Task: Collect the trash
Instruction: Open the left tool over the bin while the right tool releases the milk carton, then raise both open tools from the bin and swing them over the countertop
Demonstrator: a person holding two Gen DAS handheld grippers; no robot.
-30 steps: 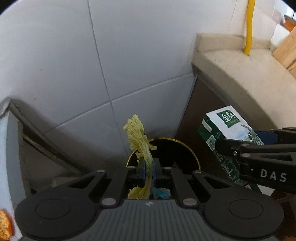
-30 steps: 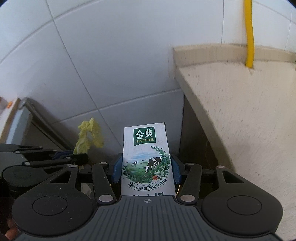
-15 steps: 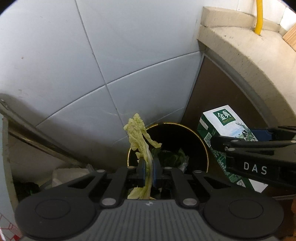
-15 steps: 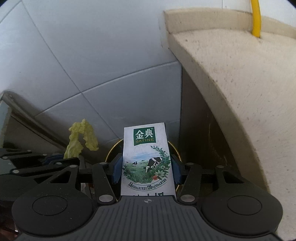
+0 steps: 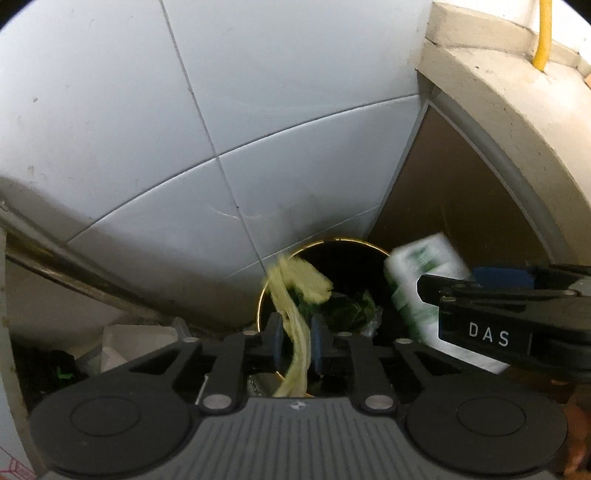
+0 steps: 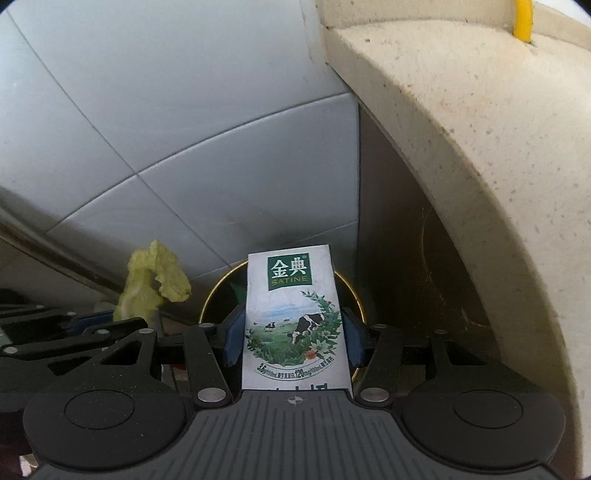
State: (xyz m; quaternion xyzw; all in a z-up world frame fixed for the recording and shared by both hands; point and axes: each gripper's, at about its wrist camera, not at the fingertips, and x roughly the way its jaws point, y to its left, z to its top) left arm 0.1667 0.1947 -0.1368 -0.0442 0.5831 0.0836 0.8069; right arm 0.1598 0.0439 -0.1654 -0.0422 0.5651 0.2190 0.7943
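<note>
A round black bin with a gold rim stands on the floor against the tiled wall, some green scraps inside it; its rim also shows in the right wrist view. My left gripper has its pads slightly parted around a yellow cabbage leaf, which looks blurred and drooping over the bin's left rim. My right gripper is shut on a white and green milk carton, held upright over the bin. The carton shows blurred in the left wrist view, and the leaf shows in the right wrist view.
A beige stone counter overhangs on the right, with a brown cabinet side under it. A yellow pipe rises behind it. A metal rail runs at the left. White and dark clutter lies left of the bin.
Both grippers have tilted down and come closer over the bin. The left pads have parted a little and the leaf has sagged. The carton stays gripped.
</note>
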